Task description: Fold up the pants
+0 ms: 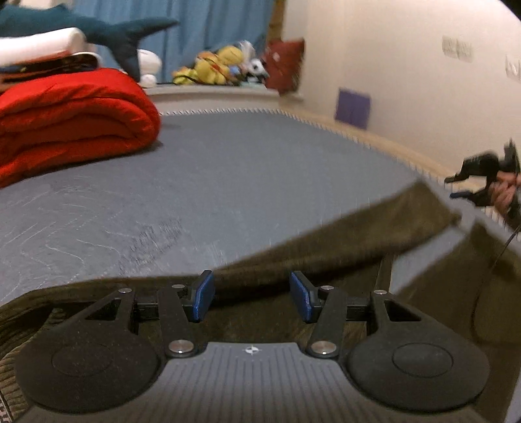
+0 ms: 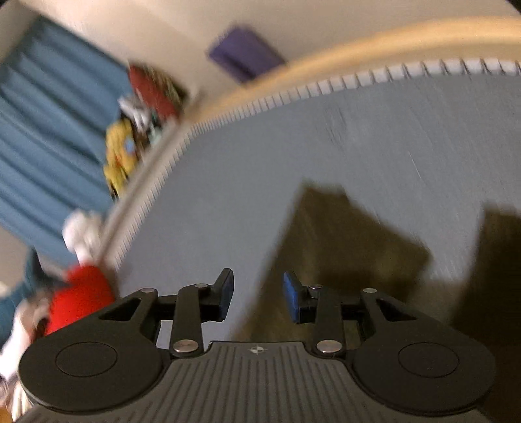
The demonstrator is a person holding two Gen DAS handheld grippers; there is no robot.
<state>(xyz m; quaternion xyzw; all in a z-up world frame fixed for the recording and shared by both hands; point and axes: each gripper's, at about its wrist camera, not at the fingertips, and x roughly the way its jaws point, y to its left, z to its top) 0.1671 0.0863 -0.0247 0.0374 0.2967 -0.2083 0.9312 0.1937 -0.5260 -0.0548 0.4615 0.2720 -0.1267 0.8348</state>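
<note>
Olive-green corduroy pants [image 1: 325,250] lie spread on a grey mattress [image 1: 195,182]. My left gripper [image 1: 252,294] hangs open just over the pants' near edge, with cloth showing below the gap and neither blue pad pressing on it. At the far right of the left wrist view, a hand holds my right gripper [image 1: 451,187] beyond a pant leg's end. In the blurred right wrist view, the right gripper [image 2: 259,293] stands open with nothing between its pads. It sits above the edge of one pant leg [image 2: 342,240], and a second leg [image 2: 498,260] lies at the right.
A folded red quilt [image 1: 75,120] with white bedding [image 1: 39,45] and a shark plush [image 1: 123,35] sits at the mattress's far left. Stuffed toys [image 1: 221,65] and a red cushion [image 1: 286,65] line the ledge by the blue curtain [image 1: 211,22]. A purple item [image 1: 353,107] leans against the wall.
</note>
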